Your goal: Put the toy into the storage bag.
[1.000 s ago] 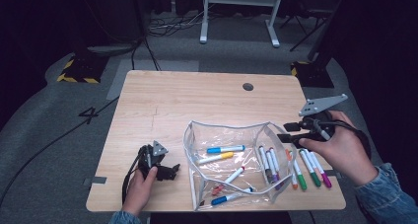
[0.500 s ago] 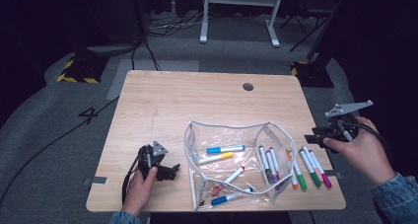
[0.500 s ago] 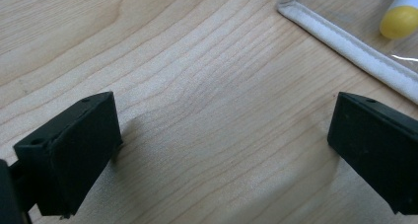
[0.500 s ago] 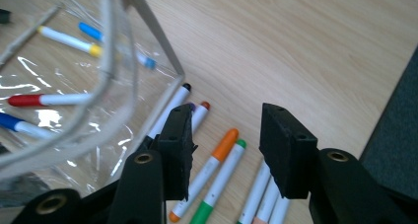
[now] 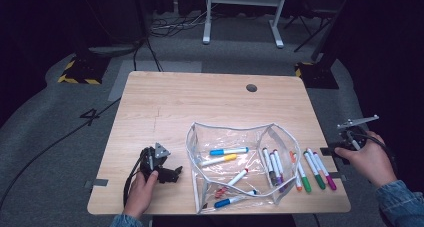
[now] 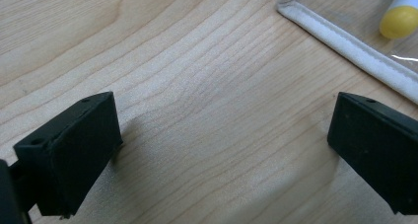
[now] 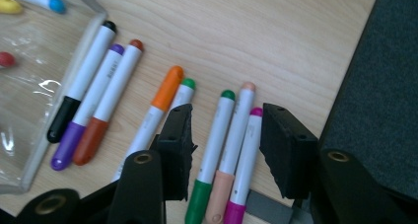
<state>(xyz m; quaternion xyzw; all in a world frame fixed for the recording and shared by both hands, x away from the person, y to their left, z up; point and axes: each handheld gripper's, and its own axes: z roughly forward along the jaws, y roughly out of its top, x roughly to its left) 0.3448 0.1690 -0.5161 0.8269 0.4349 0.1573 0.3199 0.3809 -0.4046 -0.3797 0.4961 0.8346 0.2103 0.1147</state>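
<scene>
The left gripper (image 5: 161,168) rested on the table (image 5: 190,107), jaws wide apart over bare wood, just left of the clear pouch (image 5: 235,162). Right of the pouch lay loose markers (image 7: 231,145); the right gripper (image 7: 226,150) hovered over them, jaws apart, gripping nothing.

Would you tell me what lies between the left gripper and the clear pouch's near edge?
Bare wood: in the left gripper view, tabletop alone separates the open left gripper from the pouch.
</scene>
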